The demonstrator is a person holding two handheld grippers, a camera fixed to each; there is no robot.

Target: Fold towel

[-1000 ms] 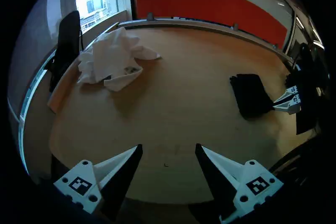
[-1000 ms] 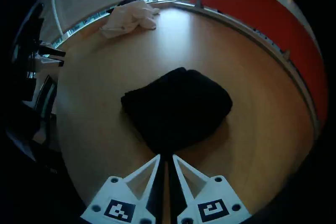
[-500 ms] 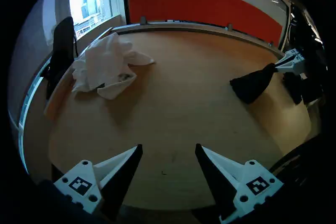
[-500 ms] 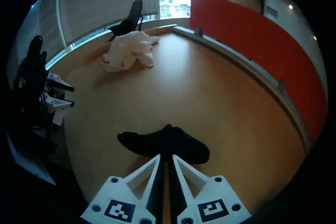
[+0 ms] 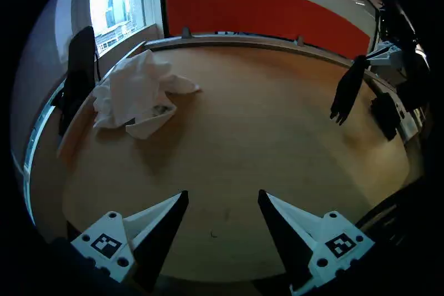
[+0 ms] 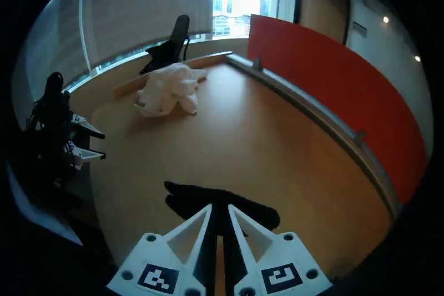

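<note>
White wedge fingers (image 5: 145, 218), black inner faces, b/w square tags (image 5: 106, 244), screws (image 5: 332, 216).

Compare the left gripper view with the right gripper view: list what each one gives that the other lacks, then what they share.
Left gripper view: a side look at the black towel hanging down full length from the right tongs, and the left tongs close up, open, holding nothing. Right gripper view: the right tongs close up, shut on the towel's top, the towel bunched below them; a blind-covered window wall. Shared: wooden table, crumpled white cloth, red panel, black chair, bright window.
</note>
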